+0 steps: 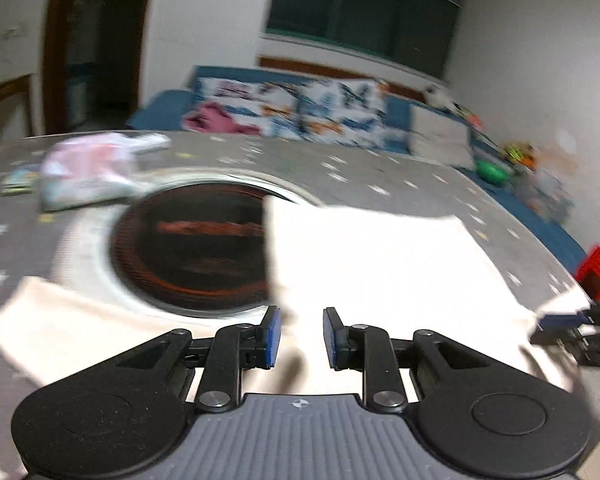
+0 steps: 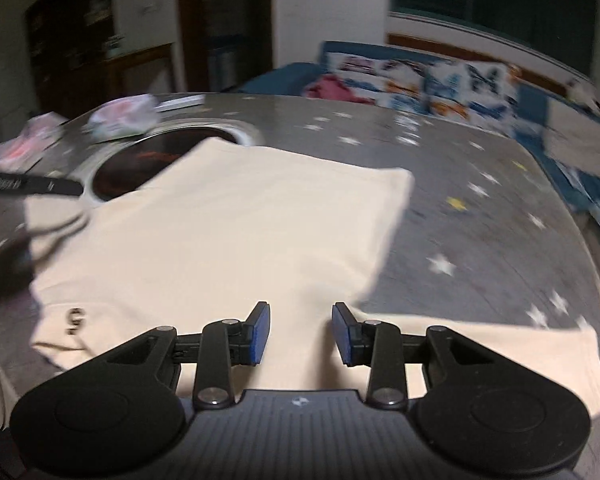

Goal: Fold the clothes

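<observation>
Grey cloth printed with white stars covers the tabletop [image 2: 480,208], with a blue sofa [image 1: 396,116] and dark window [image 1: 364,12] behind. On it lies a cream shirt [image 2: 236,232], partly folded, its upper layer reaching toward 11 o'clock over a round dark hob [image 1: 192,248] sunk in the surface. A small pale bundle [image 1: 84,172] sits beyond the hob at 10 o'clock. Left tongs [image 1: 300,338] stand apart above the shirt, gripping nothing. Right tongs [image 2: 300,334] likewise stand apart over the near hem, empty.

Place: a home, a living room
Far side: a blue sofa [image 1: 396,116] with bright cushions [image 1: 336,110]
Far right: toys [image 1: 516,156]
Wall: a big dark window [image 1: 364,16]
</observation>
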The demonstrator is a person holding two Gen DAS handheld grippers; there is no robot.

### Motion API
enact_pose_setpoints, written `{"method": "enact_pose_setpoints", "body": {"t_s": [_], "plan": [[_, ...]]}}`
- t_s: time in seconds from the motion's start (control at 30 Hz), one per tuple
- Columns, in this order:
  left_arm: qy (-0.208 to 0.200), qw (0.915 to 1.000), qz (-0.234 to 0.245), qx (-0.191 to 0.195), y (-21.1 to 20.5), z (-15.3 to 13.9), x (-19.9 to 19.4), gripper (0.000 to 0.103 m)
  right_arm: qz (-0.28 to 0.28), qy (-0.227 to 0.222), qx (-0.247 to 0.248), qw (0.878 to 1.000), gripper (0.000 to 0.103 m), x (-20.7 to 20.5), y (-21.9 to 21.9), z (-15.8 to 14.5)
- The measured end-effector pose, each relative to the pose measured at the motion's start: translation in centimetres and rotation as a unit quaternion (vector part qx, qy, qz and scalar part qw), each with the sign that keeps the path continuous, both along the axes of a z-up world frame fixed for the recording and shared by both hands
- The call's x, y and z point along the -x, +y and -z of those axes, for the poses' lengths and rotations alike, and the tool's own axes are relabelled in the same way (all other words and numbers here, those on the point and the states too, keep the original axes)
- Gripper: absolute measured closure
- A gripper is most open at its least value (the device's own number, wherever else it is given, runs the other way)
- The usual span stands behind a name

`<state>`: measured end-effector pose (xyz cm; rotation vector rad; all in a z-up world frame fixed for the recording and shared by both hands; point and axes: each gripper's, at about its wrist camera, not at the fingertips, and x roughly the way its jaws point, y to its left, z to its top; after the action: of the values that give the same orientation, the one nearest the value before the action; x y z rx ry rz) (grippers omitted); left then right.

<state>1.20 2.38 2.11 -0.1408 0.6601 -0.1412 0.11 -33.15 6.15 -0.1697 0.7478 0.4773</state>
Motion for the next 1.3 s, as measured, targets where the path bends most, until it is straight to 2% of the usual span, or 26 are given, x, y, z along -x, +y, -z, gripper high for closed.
{"method": "enact_pose_setpoints", "body": {"t_s": [0.07,0.2,0.37,0.5,0.9,1.0,1.17,1.23,1.27,1.3], "plan": [[0.009,0.9998,0.018,-0.005,-1.8,0.8,-0.6,0.078,0.016,0.0,-0.003,1.0,0.069,-0.5,-0.8,0.4],[0.032,0.9991,0.022,-0.014,-3.1,2.4,-1.6,0.078,0.041,-0.001,0.003,0.999,0.069,-1.5,-1.7,1.2],[0.028,0.9992,0.021,-0.018,-2.9,2.6,-1.5,0.077,0.06,-0.002,-0.019,0.998,0.069,-0.7,-4.7,1.6],[0.026,0.9992,0.022,-0.023,-3.0,2.7,-1.6,0.077,0.101,-0.011,-0.014,0.995,0.069,-0.4,-7.2,1.4],[0.026,0.9988,0.023,-0.035,-3.2,2.8,-1.9,0.075,0.249,-0.019,0.007,0.968,0.071,-0.6,-17.3,2.2],[0.03,0.9986,0.023,-0.038,-3.5,2.5,-2.1,0.07,0.268,-0.026,0.024,0.963,0.07,-0.6,-18.3,2.0],[0.029,0.9981,0.037,-0.04,-4.6,1.7,-2.0,0.069,0.272,-0.017,-0.003,0.962,0.07,-0.7,-19.3,2.1],[0.022,0.9977,0.052,-0.036,-5.4,1.1,-1.7,0.065,0.265,-0.01,-0.008,0.964,0.07,-0.6,-19.2,2.5],[0.019,0.9974,0.06,-0.034,-5.9,0.7,-1.5,0.064,0.263,-0.007,-0.009,0.965,0.072,-0.6,-19.2,2.6],[0.015,0.9968,0.072,-0.032,-6.5,0.4,-1.3,0.064,0.263,-0.007,-0.01,0.965,0.08,-0.5,-19.1,2.5]]}}
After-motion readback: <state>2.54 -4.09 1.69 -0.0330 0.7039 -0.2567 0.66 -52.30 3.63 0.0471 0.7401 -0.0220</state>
